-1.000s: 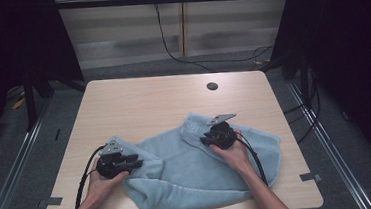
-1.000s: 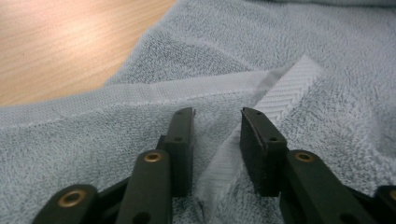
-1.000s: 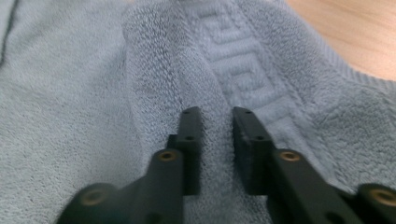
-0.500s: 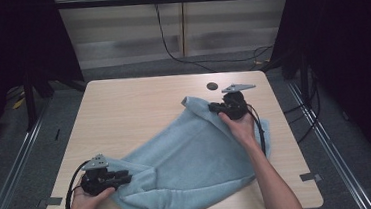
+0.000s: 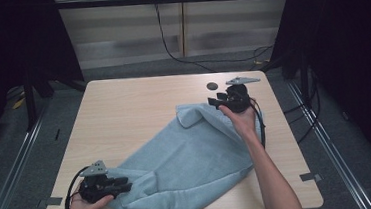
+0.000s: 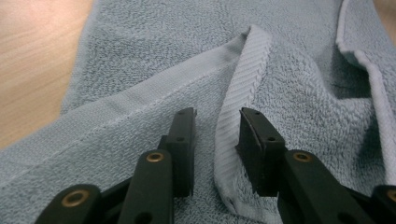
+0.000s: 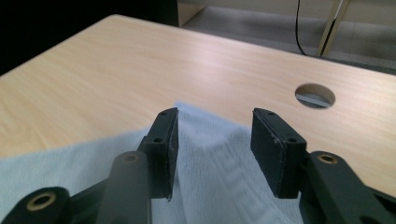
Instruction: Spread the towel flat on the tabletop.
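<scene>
Blue towel (image 5: 188, 159) sprawled across the table, tongs at two ends of it

Left gripper (image 6: 215, 135) has its jaws a bit apart with the towel's ribbed hem standing between them, pads not pressing it. Right gripper (image 7: 215, 140) just opened up, jaws well apart over a raised towel corner, nothing clamped. The towel runs diagonally over the light wooden table (image 5: 124, 114), near its round cable hole (image 5: 212, 86); grey floor around.

Your light blue terry towel (image 5: 188, 159) lies rumpled and spread diagonally from the table's near left edge toward its far right, one hemmed corner folded over itself.
</scene>
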`<state>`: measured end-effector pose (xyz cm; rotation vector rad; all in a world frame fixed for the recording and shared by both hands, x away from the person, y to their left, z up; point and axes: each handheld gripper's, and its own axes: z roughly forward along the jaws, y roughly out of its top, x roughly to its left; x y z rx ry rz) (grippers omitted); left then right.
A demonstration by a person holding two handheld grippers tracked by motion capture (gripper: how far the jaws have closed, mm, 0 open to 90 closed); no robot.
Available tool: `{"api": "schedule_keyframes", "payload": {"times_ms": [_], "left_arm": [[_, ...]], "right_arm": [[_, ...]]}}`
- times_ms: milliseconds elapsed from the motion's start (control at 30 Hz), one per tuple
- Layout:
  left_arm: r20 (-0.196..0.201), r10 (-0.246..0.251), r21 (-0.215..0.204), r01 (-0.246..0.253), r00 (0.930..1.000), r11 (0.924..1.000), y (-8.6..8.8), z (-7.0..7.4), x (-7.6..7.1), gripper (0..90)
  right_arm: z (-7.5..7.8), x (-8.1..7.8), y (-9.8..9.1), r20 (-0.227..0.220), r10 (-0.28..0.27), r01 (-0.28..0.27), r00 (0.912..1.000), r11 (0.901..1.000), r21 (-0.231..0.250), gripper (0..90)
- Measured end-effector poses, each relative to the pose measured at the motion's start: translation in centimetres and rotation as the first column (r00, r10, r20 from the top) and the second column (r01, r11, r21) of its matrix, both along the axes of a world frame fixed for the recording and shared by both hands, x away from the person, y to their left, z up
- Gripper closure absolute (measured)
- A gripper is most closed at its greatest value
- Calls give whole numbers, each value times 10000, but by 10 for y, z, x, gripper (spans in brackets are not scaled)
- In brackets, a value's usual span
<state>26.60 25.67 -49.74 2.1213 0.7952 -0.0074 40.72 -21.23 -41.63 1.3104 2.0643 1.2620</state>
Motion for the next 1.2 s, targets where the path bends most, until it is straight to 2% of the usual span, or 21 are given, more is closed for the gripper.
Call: {"api": "schedule_keyframes", "payload": {"times_ms": [67,133,167,267,367,433,467,500,567,667,700,733,800,833,867,933,967,1000,1067,1100,1200], "left_arm": [[74,-53,-169,54,10000,9998,-1,2,1,618],[231,7,-651,8,9997,9979,-1,9,4,604],[356,70,-756,-43,9993,9971,-1,12,6,595],[573,241,-766,-197,9981,9969,-3,17,21,575],[492,648,-667,-615,9967,9959,0,16,40,567],[483,755,-314,-740,9960,9968,-1,15,52,567],[491,788,-159,-781,9957,9968,-2,14,58,568],[530,855,-205,-846,9949,9962,-4,12,63,589],[430,812,186,-821,9958,9965,-9,7,70,617],[440,455,681,-485,9980,9965,-18,-1,72,619],[604,340,786,-387,9976,9962,-21,-3,69,606],[760,303,840,-367,9966,9958,-23,-4,68,590],[952,296,1043,-395,9950,9938,-27,-3,64,582],[1241,250,1339,-417,9920,9901,-29,-3,62,616],[1219,104,1384,-274,9925,9900,-29,-2,62,695],[1145,93,1258,-238,9934,9918,-30,-3,60,765],[966,82,1172,-196,9953,9929,-29,-3,60,792],[811,78,1064,-164,9967,9942,-29,-3,60,823],[371,135,579,-156,9992,9982,-25,-6,61,834],[206,84,362,-92,9998,9993,-24,-7,61,838],[-16,103,269,-102,9999,9996,-25,-7,60,846]], "right_arm": [[-1,-11,-8,-127,9,-11,9999,9999,-128,494],[-6,-23,-18,-318,65,-71,9995,9998,-164,489],[-10,-29,-24,-457,102,-113,9989,9996,-246,479],[-22,-49,-35,-1035,216,-269,9944,9984,-498,456],[-32,-77,-38,-1352,573,-619,9892,9976,-306,457],[-37,-97,-35,-1355,576,-665,9891,9958,-621,463],[-40,-106,-35,-1438,622,-713,9876,9957,-586,468],[-43,-113,-35,-1586,704,-794,9848,9955,-515,471],[-50,-128,-32,-1832,1200,-1339,9757,9889,-650,523],[-61,-149,-23,-2091,1715,-1892,9627,9796,-677,518],[-64,-152,-21,-2184,1753,-1959,9600,9776,-765,507],[-68,-156,-18,-2233,1760,-2038,9587,9731,-1077,497],[-79,-160,-13,-2372,1503,-1901,9598,9695,-1549,472],[-81,-161,-13,-2176,1472,-1815,9649,9724,-1465,469],[-82,-160,-12,-2022,1376,-1698,9696,9738,-1515,478],[-84,-158,-8,-1695,1247,-1588,9776,9657,-2055,492],[-85,-156,-6,-1598,1226,-1545,9795,9663,-2059,500],[-85,-152,-5,-1541,1250,-1560,9801,9654,-2091,575],[-85,-145,-5,-1463,1217,-1507,9817,9666,-2073,771],[-85,-141,-5,-1463,1263,-1558,9811,9647,-2125,815],[-84,-120,-7,-1687,1234,-1578,9779,9652,-2085,853]]}}
